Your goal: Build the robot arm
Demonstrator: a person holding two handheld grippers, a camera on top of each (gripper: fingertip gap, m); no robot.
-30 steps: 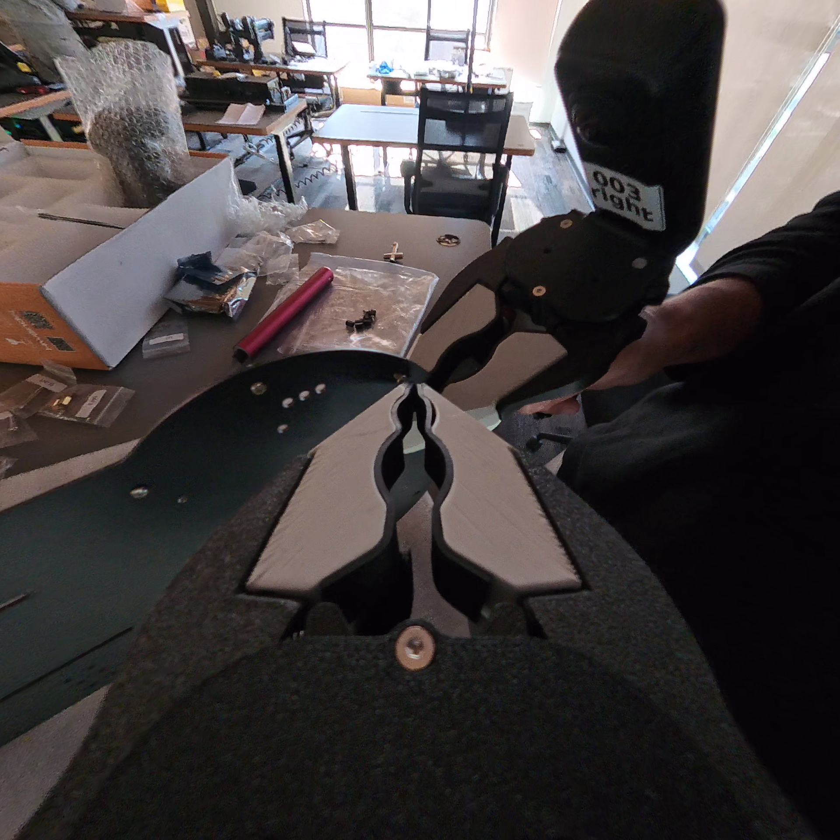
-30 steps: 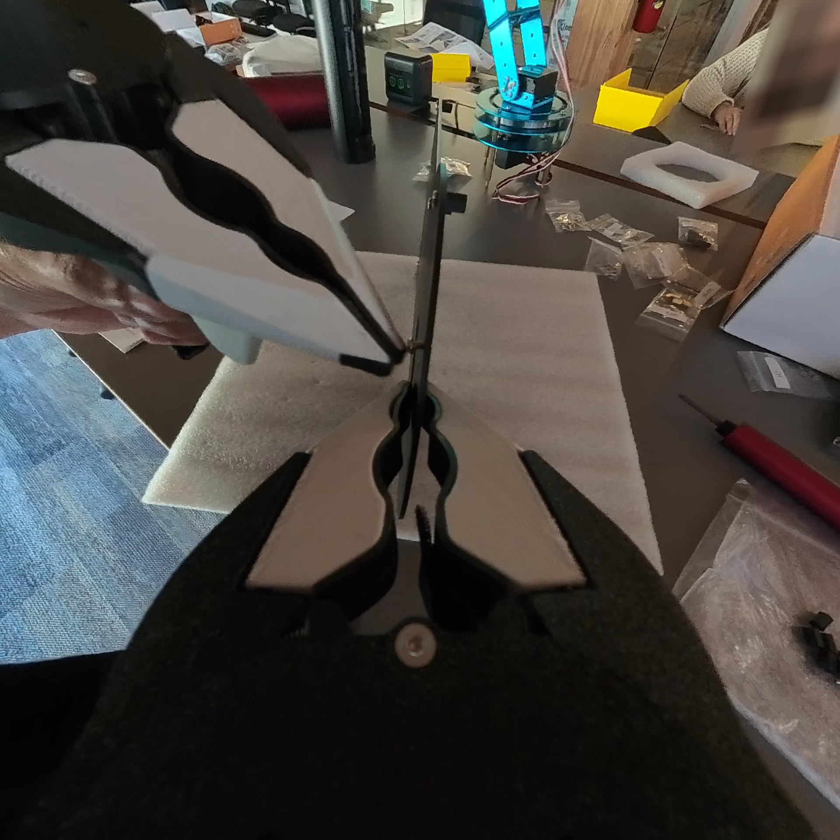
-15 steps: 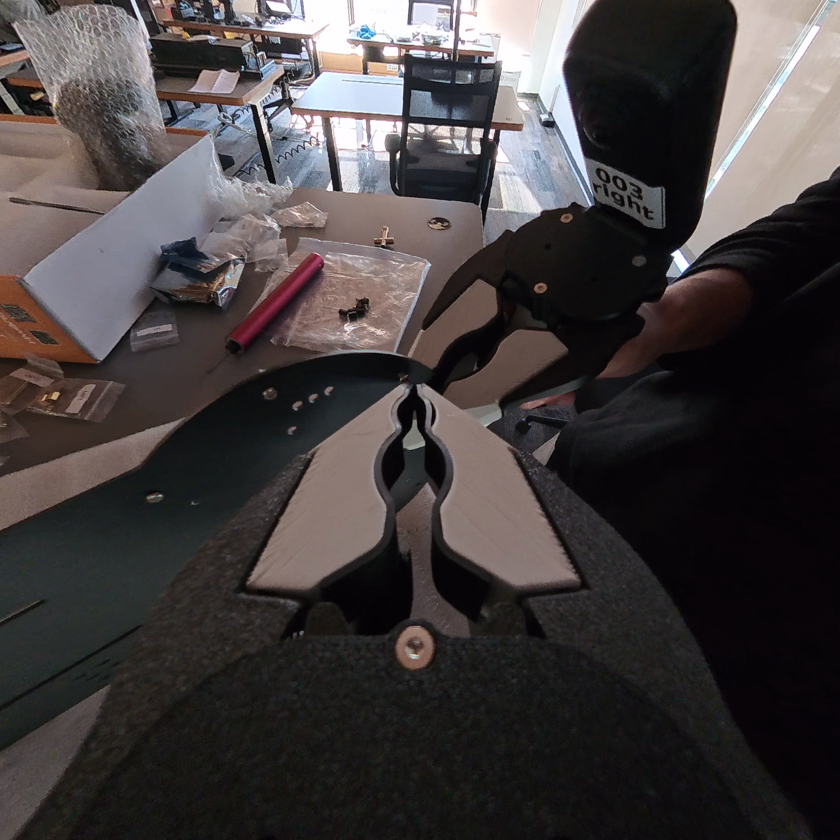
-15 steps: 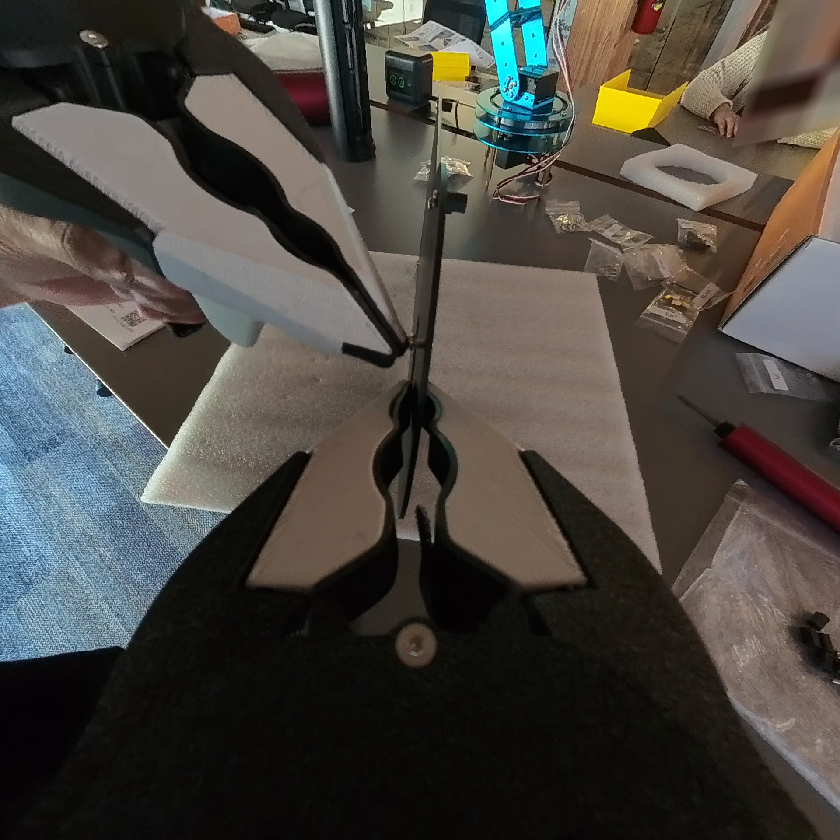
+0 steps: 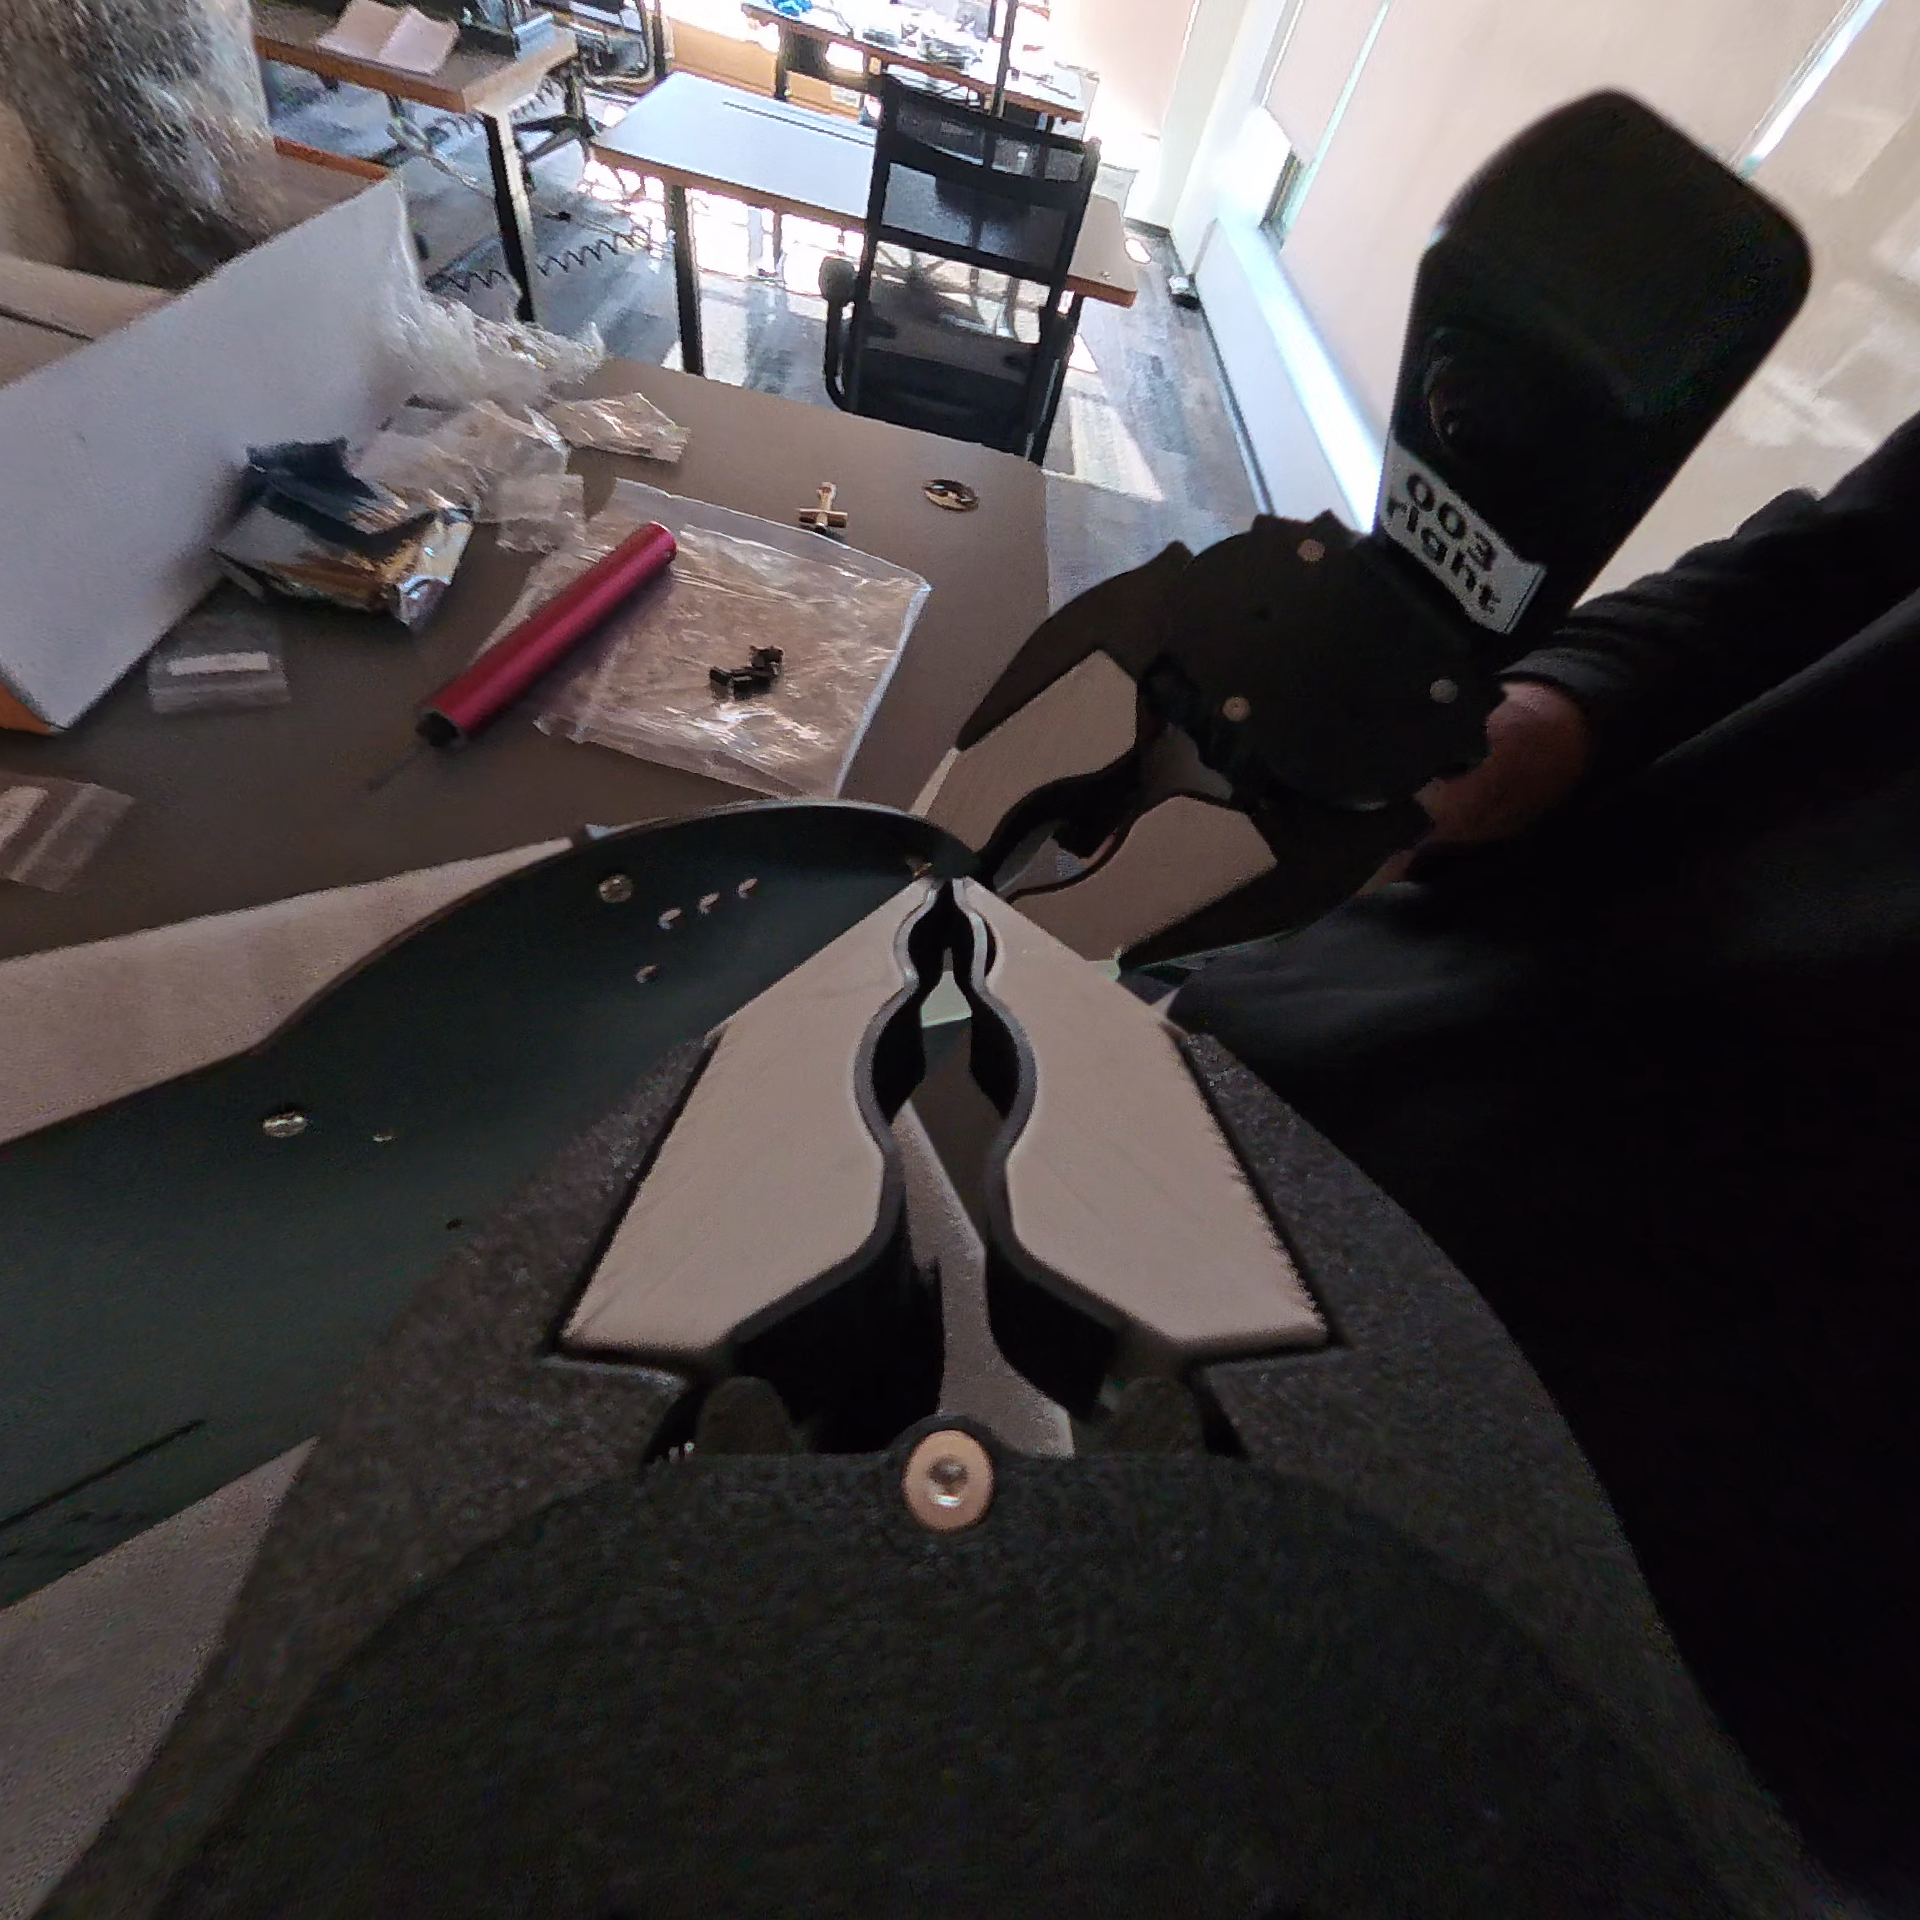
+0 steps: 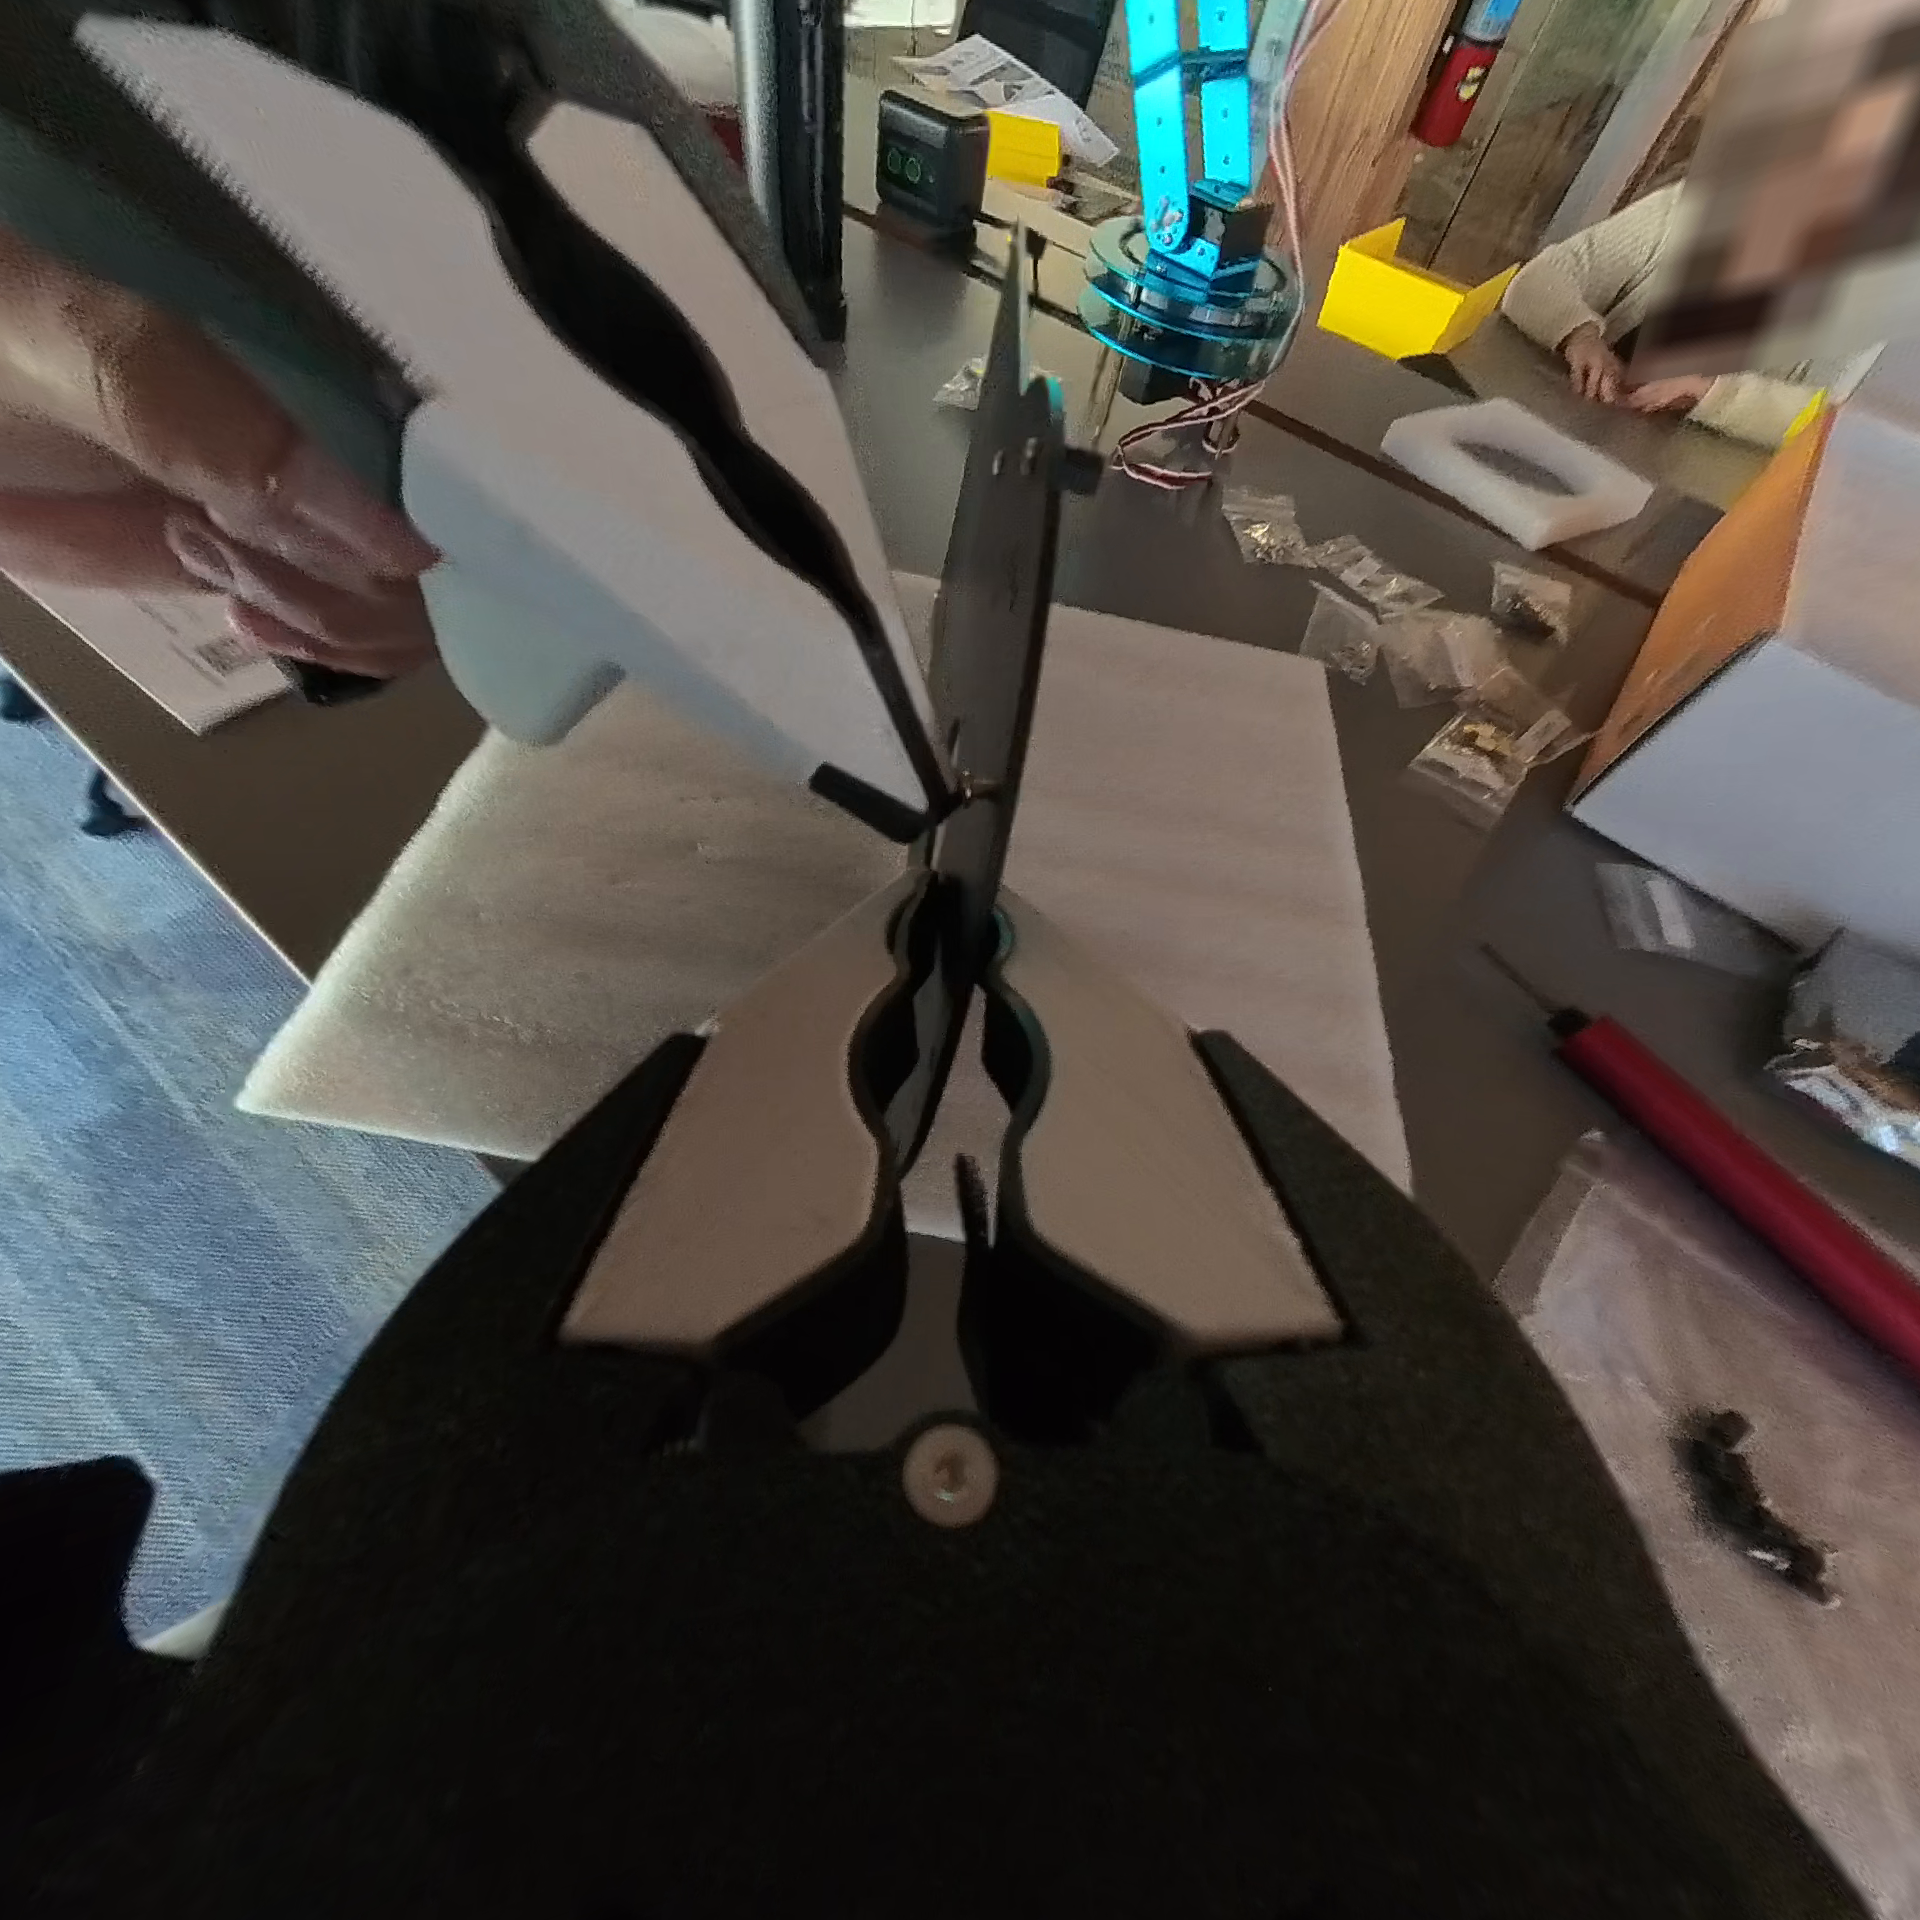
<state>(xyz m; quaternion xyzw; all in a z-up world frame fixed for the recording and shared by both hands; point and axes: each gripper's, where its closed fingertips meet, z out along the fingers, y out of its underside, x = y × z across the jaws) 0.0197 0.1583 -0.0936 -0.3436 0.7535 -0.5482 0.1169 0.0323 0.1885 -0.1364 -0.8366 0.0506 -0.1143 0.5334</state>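
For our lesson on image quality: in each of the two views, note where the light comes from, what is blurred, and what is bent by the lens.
Left wrist view: bright windows behind leave the right hand-held gripper dark; the table edge bows near the frame's side. Right wrist view: softer light; the left hand-held gripper and the hand are smeared by motion, and the red tube is soft.
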